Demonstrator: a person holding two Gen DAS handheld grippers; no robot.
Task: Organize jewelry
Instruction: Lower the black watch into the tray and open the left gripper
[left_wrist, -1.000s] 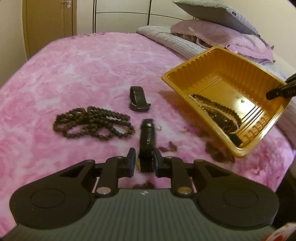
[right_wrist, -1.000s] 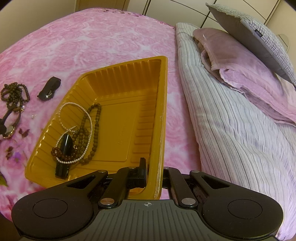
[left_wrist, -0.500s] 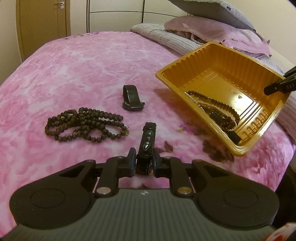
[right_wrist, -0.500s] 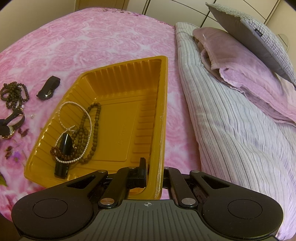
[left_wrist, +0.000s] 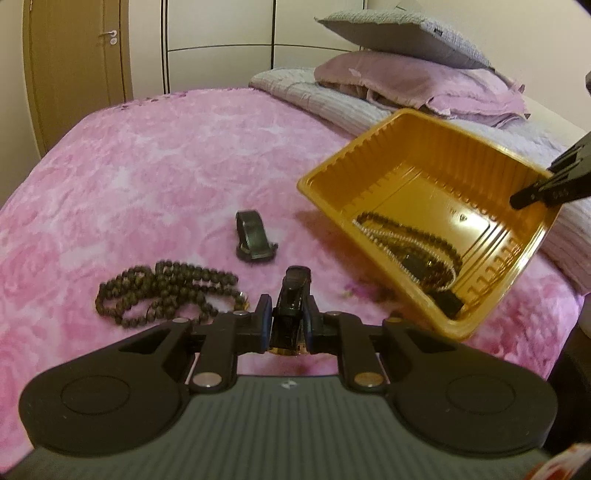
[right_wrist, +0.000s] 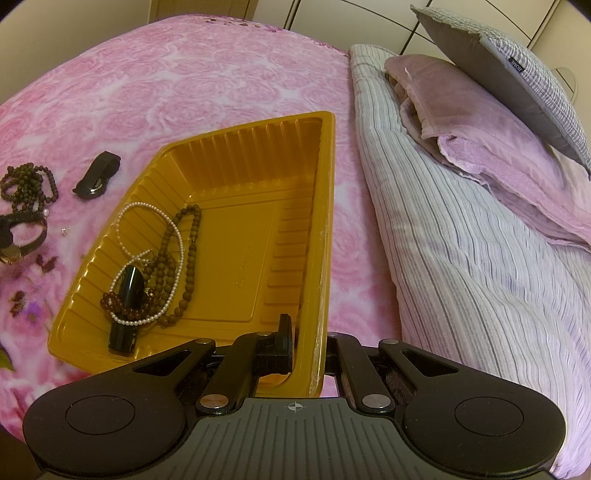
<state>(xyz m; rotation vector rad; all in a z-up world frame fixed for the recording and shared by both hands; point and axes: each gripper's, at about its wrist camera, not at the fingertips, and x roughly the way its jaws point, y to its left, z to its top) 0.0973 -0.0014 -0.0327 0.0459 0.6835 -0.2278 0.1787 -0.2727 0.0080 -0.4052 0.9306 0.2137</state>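
From the left wrist camera, the left gripper (left_wrist: 288, 320) is clenching a black watch (left_wrist: 292, 308), its gold face mostly hidden between the fingers. A dark bead necklace (left_wrist: 166, 297) and another black watch (left_wrist: 254, 242) are lying on the pink bedspread (left_wrist: 147, 177).

From the right wrist camera, the right gripper (right_wrist: 306, 341) is pinching the orange tray (right_wrist: 240, 173) by its near rim, the outer finger hidden behind the wall. Inside are lying a pearl strand (right_wrist: 177, 236), brown beads (right_wrist: 188, 273) and a black tube (right_wrist: 127, 295).

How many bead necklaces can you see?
3, maybe more tangled together. A dark bead necklace lies on the pink bedspread. A white pearl necklace and a brown bead necklace lie in the yellow tray.
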